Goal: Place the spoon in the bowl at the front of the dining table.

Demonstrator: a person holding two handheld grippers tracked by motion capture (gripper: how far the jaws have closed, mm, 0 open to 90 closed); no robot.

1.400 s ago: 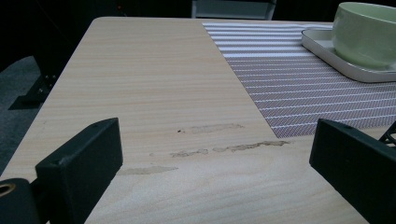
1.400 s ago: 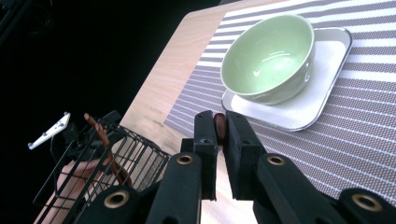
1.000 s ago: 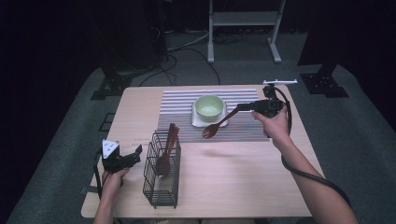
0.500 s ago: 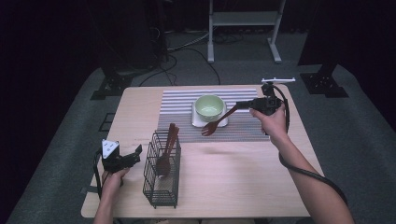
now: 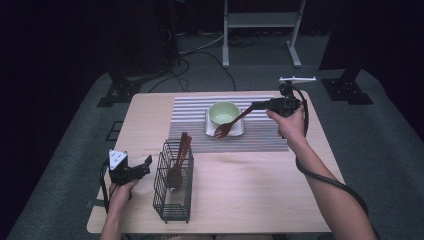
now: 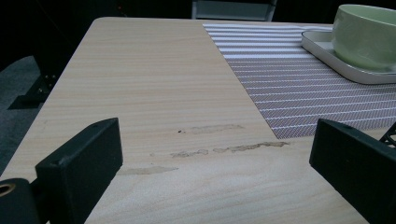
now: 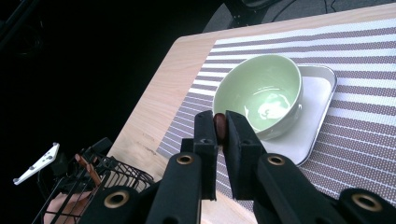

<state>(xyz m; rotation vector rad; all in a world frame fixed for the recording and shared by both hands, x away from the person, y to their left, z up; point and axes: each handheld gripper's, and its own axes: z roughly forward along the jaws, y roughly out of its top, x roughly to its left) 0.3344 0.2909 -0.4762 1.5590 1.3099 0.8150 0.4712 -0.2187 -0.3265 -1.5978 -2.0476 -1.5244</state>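
- I had the wooden spoon [image 5: 231,123] clamped by its handle in the right gripper [image 5: 256,105], the jaws closed tight on it; in the right gripper view the brown handle [image 7: 220,127] showed pinched between the two black jaws.
- The spoon hung in the air, sloping down from the gripper, its bowl end low at the front edge of the white tray [image 5: 240,131], just beside the green bowl [image 5: 223,111].
- I could not tell whether the spoon's end touched the tray or hovered just over it.
- The green bowl stood upright on the white tray, and it looked empty from the right gripper view.
- The tray lay on the striped placemat [image 5: 190,125], which covered the far middle of the wooden table [image 5: 250,190].
- My right hand [image 5: 288,121] held its gripper over the mat's right part, pointing left toward the bowl.
- Nearer to me, a black wire basket [image 5: 173,200] stood upright on the bare table, with more wooden utensils [image 5: 179,159] leaning in it.
- The left gripper [image 5: 146,163] rested low at the table's near left, just beside the basket, its jaws spread wide with nothing between them.
- My left hand [image 5: 121,194] gripped it from behind.
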